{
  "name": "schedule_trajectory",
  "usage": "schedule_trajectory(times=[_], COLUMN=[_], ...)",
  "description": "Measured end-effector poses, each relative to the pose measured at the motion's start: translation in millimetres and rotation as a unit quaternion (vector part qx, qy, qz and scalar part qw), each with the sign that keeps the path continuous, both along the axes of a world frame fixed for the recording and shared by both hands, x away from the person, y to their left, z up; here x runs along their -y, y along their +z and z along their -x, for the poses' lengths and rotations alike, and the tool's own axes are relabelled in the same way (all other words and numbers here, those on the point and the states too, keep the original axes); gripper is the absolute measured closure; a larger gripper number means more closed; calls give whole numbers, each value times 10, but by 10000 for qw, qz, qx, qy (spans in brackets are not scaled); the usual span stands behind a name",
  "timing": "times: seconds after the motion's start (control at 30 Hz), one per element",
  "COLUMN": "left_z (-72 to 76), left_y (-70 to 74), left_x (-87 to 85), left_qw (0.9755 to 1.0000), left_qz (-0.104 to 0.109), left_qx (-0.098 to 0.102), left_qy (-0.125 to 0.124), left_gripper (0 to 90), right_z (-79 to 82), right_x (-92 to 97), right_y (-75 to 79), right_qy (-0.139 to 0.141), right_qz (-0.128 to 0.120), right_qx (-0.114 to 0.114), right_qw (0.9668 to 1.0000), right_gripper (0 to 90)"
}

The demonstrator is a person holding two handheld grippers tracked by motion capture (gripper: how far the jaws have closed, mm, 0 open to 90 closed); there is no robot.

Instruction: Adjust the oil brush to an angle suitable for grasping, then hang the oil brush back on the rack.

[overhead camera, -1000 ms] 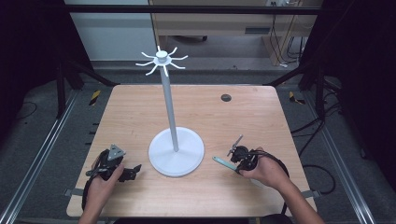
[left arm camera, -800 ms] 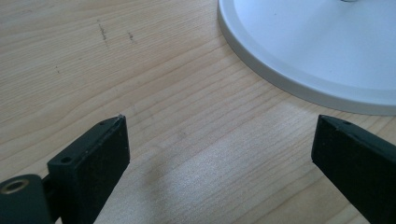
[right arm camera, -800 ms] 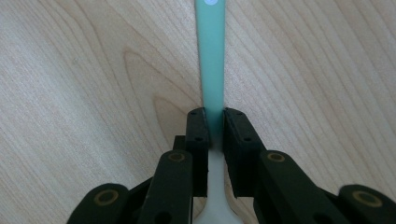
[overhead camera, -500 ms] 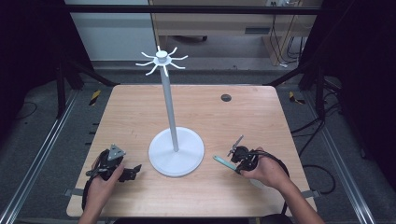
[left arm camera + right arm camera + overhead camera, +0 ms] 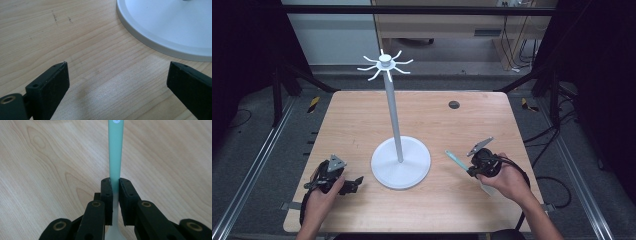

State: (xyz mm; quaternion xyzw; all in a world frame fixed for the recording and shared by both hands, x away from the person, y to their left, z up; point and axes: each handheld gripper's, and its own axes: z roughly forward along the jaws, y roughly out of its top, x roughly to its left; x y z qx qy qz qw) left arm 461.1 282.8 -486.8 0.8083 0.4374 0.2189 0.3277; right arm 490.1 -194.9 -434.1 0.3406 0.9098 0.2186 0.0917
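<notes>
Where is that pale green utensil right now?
High view: the green utensil sits clamped in the right claw, right of the white stand's base, above the wooden table.

No legible text, label, brand, number or sign. A small white mark at the far end of the green handle (image 5: pixel 115 150) is too blurred to read.

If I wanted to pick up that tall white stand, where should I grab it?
Grip the thin upright pole partway up, coming in level from the side. It is slim enough for jaws to close around, while the round base is wide and flat and the curved hooks on top are thin.
</notes>
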Motion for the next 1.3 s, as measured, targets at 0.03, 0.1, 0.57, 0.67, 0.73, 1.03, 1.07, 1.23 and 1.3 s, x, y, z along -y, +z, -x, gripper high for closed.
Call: schedule_trajectory(times=[0.03, 0.1, 0.57, 0.67, 0.73, 1.03, 1.07, 1.23, 1.3], left_z=[-1, -1, 4, 6, 6, 6, 6, 8, 9], left_y=[0, 0, 1, 2, 2, 1, 1, 1, 2], left_x=[-1, -1, -2, -3, -3, -3, -3, 0, -3], left_qw=[10000, 10000, 10000, 10000, 10000, 10000, 10000, 10000, 10000], left_qz=[-4, -3, -2, -7, -6, -9, -14, -18, -16], left_qx=[6, 6, 6, 8, 5, 2, 1, -1, 5], left_qy=[0, 4, 9, 9, 7, 4, 1, 1, 9], left_gripper=[40, 40, 40, 40, 40, 40, 40, 40, 40], right_z=[0, -3, 33, 42, 50, 75, 79, 89, 97], right_x=[15, 45, 170, 187, 192, 200, 198, 186, 179], right_y=[22, 63, 327, 385, 419, 547, 561, 633, 674], right_qy=[-17, -53, -276, -298, -318, -358, -365, -346, -351], right_qz=[-37, -129, -718, -861, -934, -1166, -1182, -1312, -1395], right_qx=[49, 167, 817, 948, 1022, 1205, 1216, 1332, 1391], right_qw=[10000, 9998, 9937, 9913, 9899, 9852, 9848, 9818, 9798], right_gripper=[825, 825, 825, 825, 825, 825, 825, 825, 825])
